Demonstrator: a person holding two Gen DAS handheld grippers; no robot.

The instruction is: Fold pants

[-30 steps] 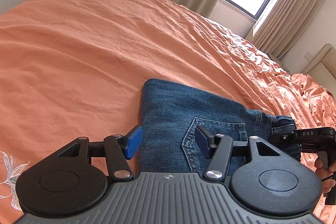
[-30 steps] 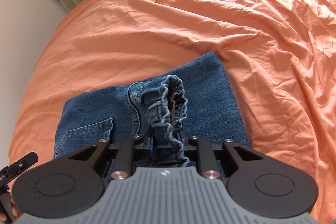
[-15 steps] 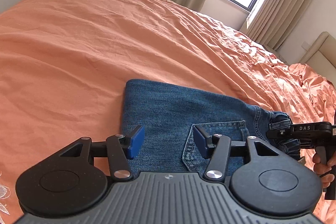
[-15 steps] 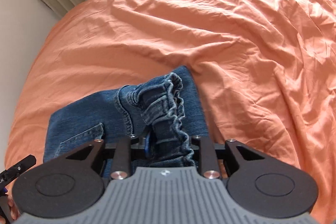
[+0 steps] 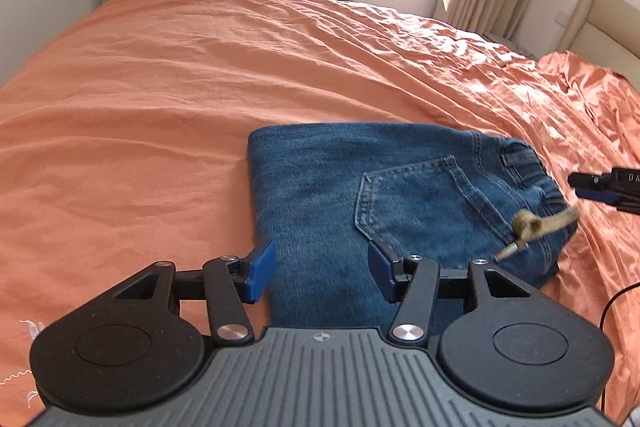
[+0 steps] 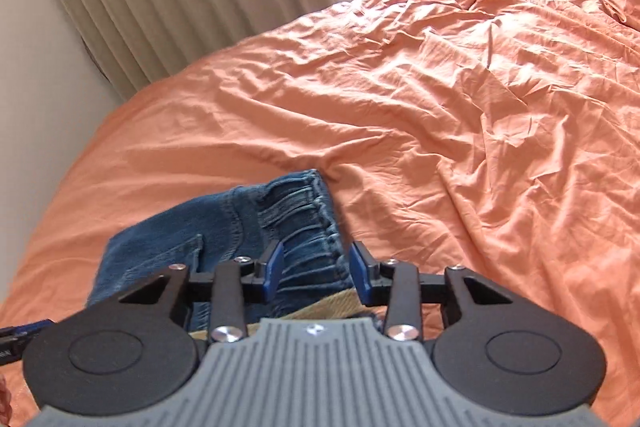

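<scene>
Jeans (image 5: 360,195) are sitting folded up on the orange bed (image 5: 160,99), back pocket facing up. Left tool (image 5: 320,273) hangs over their near edge, spread wide and empty. Right tool (image 6: 316,273) has just been opening; the waistband lies loose between its pads, not pinched.

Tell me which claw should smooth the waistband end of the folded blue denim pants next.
Probably right. The right claw, jaws just opened off the cloth, sits directly over the gathered waistband of the folded blue denim pants. The left claw, open, hovers over the opposite folded edge, near the back pocket.
</scene>
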